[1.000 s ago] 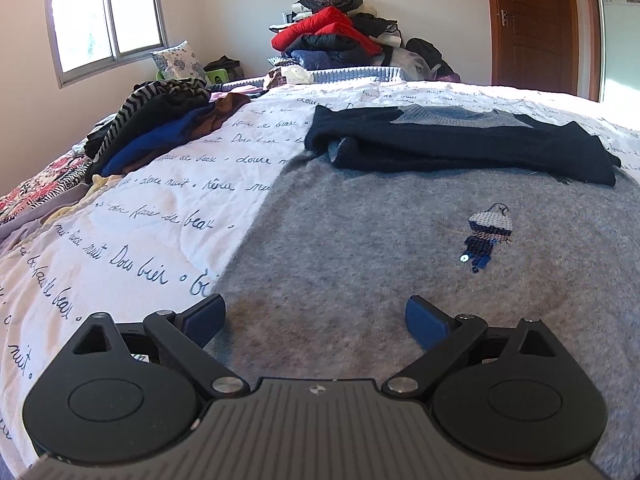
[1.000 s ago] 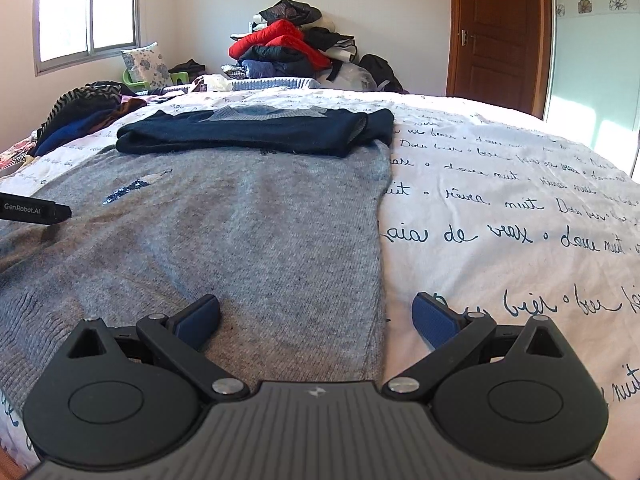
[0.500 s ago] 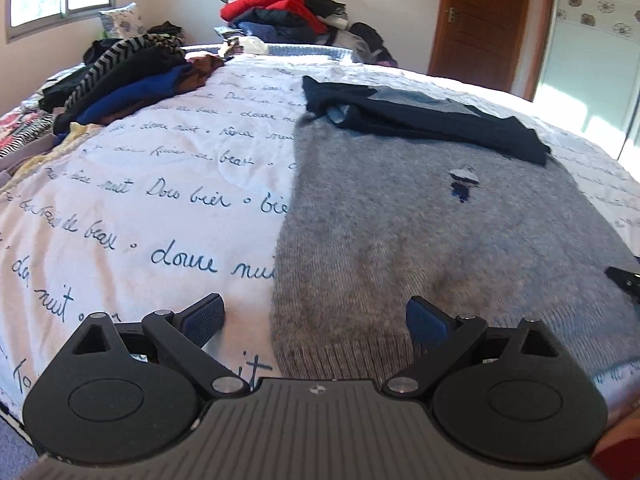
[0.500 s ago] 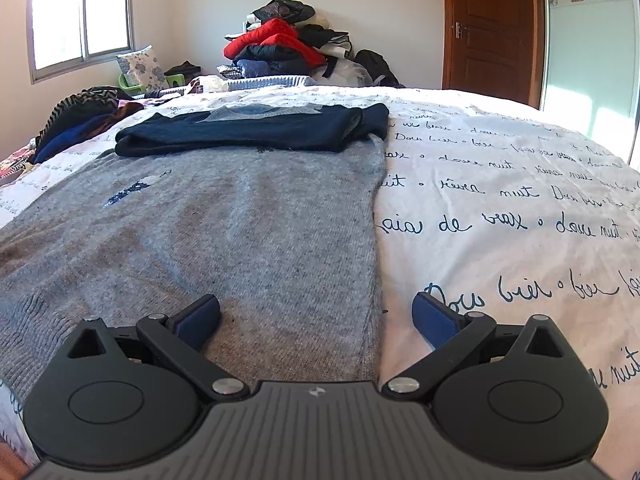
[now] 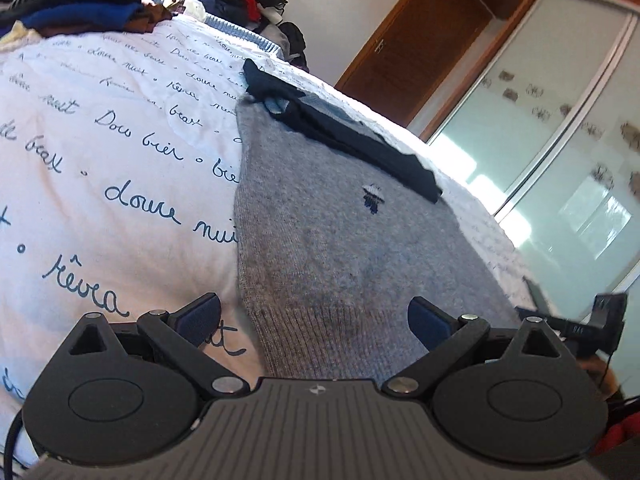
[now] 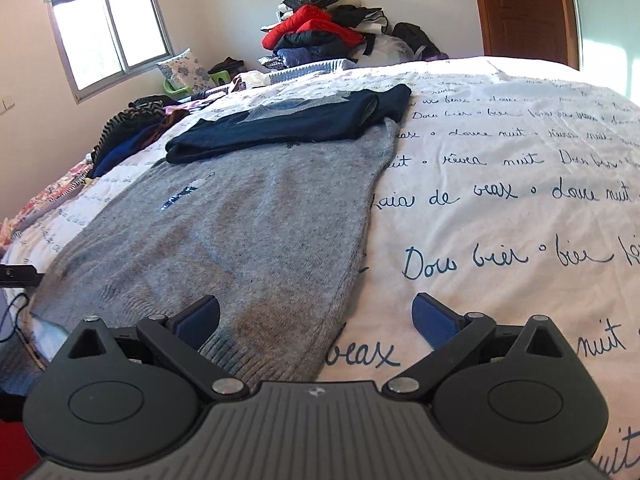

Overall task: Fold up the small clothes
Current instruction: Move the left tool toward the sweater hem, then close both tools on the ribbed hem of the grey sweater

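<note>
Both my grippers sit wide open at the near hem of a grey sweater spread on the bed.

From my left wrist camera, the left gripper (image 5: 314, 314) is spread wide and holds nothing, straddling the left corner of the grey sweater (image 5: 340, 232), which lies flat on the white bedspread (image 5: 100, 160) with script writing; a folded navy top (image 5: 340, 132) lies across its far end, and the right gripper (image 5: 580, 326) shows at the right edge. From my right wrist camera, the right gripper (image 6: 316, 314) is equally spread and empty, straddling the sweater's (image 6: 248, 216) right hem corner, with the navy top (image 6: 288, 124) lying across the far end and a heap of clothes (image 6: 320, 32) by the wall.
</note>
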A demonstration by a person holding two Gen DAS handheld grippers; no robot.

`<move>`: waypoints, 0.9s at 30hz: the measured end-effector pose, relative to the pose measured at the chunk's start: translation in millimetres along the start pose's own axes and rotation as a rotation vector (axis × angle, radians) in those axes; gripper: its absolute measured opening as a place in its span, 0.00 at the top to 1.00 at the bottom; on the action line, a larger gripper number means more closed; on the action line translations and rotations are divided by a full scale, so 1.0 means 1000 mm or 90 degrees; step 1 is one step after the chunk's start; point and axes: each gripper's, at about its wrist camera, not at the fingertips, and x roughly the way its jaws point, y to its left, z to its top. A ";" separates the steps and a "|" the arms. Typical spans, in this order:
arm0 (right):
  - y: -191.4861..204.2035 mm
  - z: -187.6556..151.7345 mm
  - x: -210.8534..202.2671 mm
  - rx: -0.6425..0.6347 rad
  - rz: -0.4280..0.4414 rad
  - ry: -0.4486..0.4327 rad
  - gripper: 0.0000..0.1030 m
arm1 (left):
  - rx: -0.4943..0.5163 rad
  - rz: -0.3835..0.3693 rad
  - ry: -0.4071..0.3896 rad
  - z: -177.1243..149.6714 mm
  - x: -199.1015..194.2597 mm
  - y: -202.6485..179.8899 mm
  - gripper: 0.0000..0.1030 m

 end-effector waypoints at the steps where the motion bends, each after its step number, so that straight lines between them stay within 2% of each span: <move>1: -0.006 0.000 -0.005 0.016 0.015 0.002 0.00 | -0.020 -0.020 -0.002 0.001 -0.001 0.005 0.05; 3: -0.017 0.000 -0.015 0.051 0.053 0.014 0.00 | -0.052 -0.055 -0.001 0.003 -0.002 0.013 0.05; 8: -0.034 -0.009 -0.018 0.120 0.184 0.063 0.00 | -0.063 -0.127 0.036 0.006 0.005 0.018 0.05; 14: -0.030 -0.012 -0.001 0.172 0.265 0.063 0.00 | -0.062 -0.198 0.055 0.007 0.019 0.022 0.05; 19: -0.004 -0.009 0.016 0.148 0.306 0.083 0.02 | -0.071 -0.222 0.053 0.008 0.024 0.023 0.05; 20: 0.002 -0.009 0.019 0.143 0.315 0.086 0.05 | -0.069 -0.222 0.054 0.008 0.025 0.022 0.05; 22: 0.011 -0.009 0.028 0.148 0.327 0.102 0.24 | -0.059 -0.220 0.055 0.008 0.026 0.019 0.05; 24: 0.017 -0.011 0.040 0.152 0.315 0.124 0.64 | -0.048 -0.210 0.054 0.008 0.027 0.015 0.05; 25: 0.018 -0.013 0.043 0.153 0.306 0.130 0.69 | -0.042 -0.203 0.054 0.008 0.027 0.013 0.08; 27: 0.013 -0.015 0.042 0.174 0.313 0.125 0.72 | -0.032 -0.196 0.056 0.007 0.026 0.012 0.19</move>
